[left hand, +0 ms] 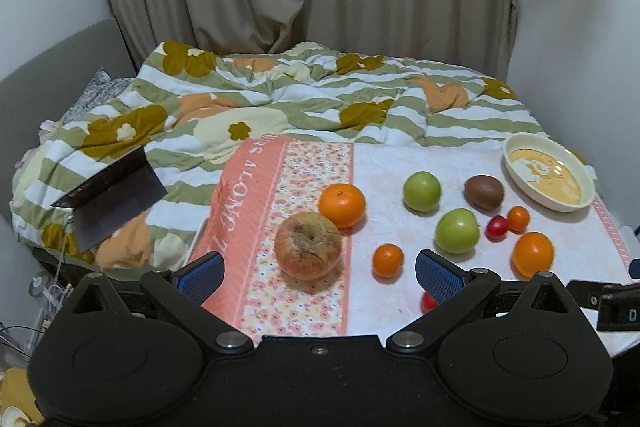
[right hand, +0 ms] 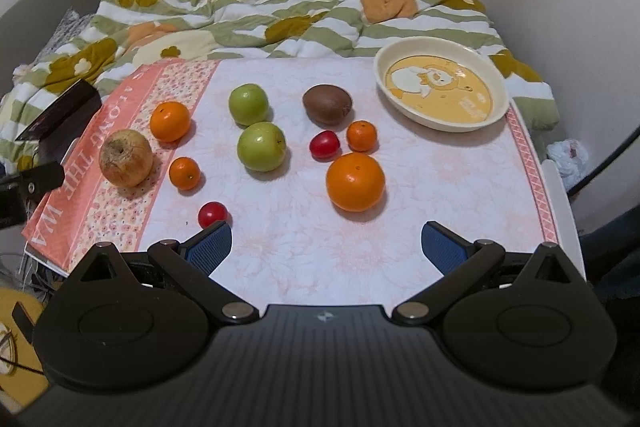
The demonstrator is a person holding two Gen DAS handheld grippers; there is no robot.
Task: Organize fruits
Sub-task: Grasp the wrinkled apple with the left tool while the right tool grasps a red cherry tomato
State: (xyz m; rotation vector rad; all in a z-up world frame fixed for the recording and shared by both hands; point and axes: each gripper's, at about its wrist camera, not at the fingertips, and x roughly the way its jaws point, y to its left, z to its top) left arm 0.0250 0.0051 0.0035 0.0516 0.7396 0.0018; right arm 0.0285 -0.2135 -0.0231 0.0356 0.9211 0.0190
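Left gripper (left hand: 318,273) and right gripper (right hand: 326,247) both gaped, empty. Kiwi (right hand: 327,105) lay on tablecloth (right hand: 420,187) left of bowl (right hand: 440,125), long axis running left-right; other fruit scattered nearby.

Both my wrist cams sit low at the table's near edge, facing the bed. Left one's off to the left, right one nearer the plate (right hand: 440,123). Both share the fruit spread on the cloth (left hand: 400,163).
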